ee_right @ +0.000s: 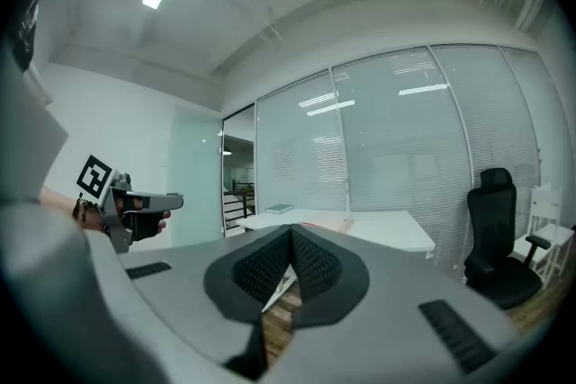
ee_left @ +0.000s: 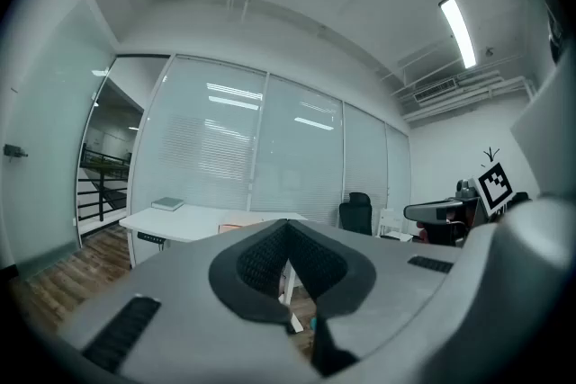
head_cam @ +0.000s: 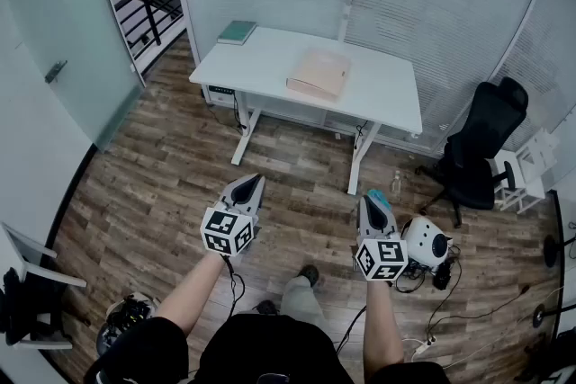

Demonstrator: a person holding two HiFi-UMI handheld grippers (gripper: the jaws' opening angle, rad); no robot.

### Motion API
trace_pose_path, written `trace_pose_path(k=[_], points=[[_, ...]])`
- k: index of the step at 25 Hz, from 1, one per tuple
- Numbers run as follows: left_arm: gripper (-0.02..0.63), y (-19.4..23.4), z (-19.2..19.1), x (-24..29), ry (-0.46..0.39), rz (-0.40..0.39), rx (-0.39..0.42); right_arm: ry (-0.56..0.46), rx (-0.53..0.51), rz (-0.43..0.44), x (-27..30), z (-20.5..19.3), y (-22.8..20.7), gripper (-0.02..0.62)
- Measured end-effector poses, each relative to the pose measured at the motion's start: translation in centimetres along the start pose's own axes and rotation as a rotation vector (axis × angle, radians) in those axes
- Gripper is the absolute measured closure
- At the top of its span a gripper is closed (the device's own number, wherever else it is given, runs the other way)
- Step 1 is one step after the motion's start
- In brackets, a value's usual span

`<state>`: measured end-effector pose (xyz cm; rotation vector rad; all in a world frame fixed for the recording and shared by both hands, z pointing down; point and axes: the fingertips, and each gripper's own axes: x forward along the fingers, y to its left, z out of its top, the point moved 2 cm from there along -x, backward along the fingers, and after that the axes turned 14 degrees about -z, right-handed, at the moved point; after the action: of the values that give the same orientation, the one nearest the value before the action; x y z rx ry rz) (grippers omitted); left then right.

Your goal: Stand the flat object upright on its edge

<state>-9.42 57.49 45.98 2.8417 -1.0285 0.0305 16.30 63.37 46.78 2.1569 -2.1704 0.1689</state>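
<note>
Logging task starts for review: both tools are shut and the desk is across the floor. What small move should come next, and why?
Probably a step toward the white desk. The beige flat object lies flat on it, well beyond reach, while the left tool and right tool hang shut and empty over the wooden floor.

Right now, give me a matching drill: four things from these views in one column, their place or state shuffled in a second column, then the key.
Things:
1. teal book
2. pink flat object
3. black office chair
4. left gripper

Place or state:
A. on the floor, right of the white desk
B. jaws shut, empty, over the floor short of the desk
C. lying flat near the desk's middle
D. at the desk's far left corner

Pairs: 1-D, 2-C, 3-A, 4-B.
</note>
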Motion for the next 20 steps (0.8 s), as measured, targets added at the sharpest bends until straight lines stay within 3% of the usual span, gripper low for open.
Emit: trace_pose_path(k=[10, 20], points=[[0.586, 1.9, -0.7, 2.1, 0.010, 0.009, -0.011, 0.005, -0.005, 0.027, 3.0, -0.5, 0.0, 0.574], [0.586, 5.7, -0.3, 9.3, 0.021, 0.011, -0.016, 0.035, -0.018, 0.034, 10.7, -0.4, -3.0, 0.574]])
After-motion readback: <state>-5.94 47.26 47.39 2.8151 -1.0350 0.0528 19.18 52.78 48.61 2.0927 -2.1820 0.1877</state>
